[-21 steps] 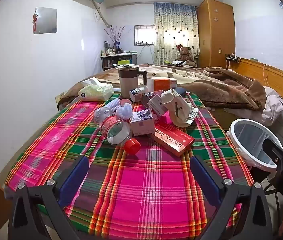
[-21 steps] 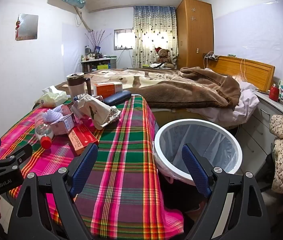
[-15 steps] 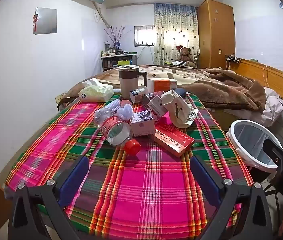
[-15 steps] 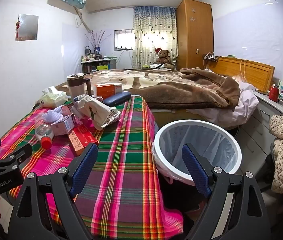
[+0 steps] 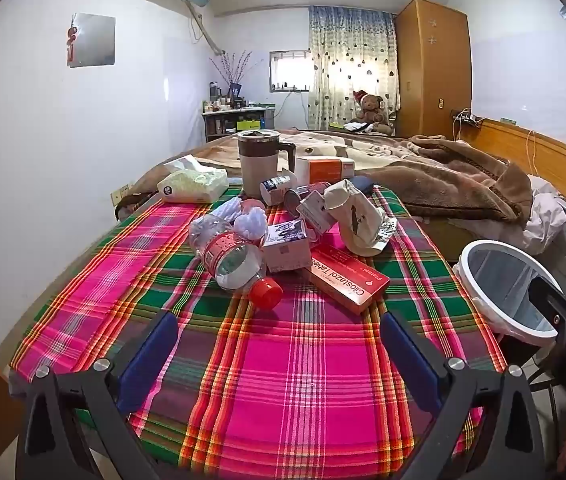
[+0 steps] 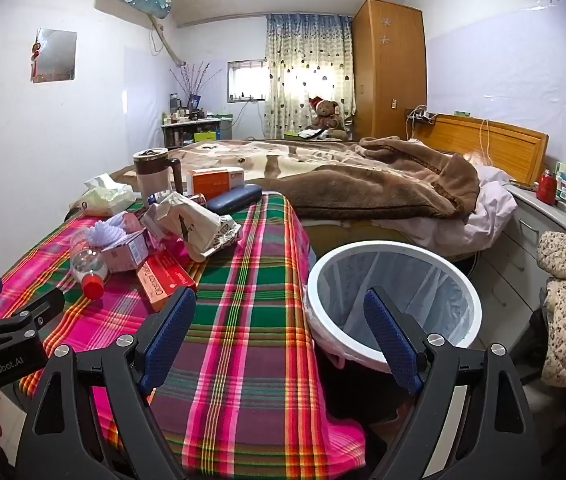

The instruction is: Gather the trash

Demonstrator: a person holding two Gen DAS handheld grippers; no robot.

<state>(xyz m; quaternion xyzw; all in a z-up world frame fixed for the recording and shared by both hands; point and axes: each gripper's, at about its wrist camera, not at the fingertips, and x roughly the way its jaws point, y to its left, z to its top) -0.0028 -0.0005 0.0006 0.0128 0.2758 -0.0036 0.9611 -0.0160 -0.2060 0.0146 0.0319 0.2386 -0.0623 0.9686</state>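
A pile of trash lies on the plaid-covered table [image 5: 283, 380]: a clear plastic bottle [image 5: 235, 264] with a red cap, a red medicine box [image 5: 347, 278], a small pink box [image 5: 286, 246], a crumpled paper bag [image 5: 357, 216] and small cans. A white-rimmed bin [image 6: 393, 300] with a plastic liner stands right of the table. My left gripper [image 5: 279, 322] is open and empty, hovering over the near table edge. My right gripper [image 6: 279, 304] is open and empty, between the table edge and the bin.
A lidded mug [image 5: 261, 162], a tissue pack [image 5: 193, 186], an orange box [image 5: 325, 170] and a blue glasses case [image 6: 235, 198] sit at the table's far end. A bed with brown blankets [image 6: 363, 184] lies behind. A dresser [image 6: 543, 220] stands right.
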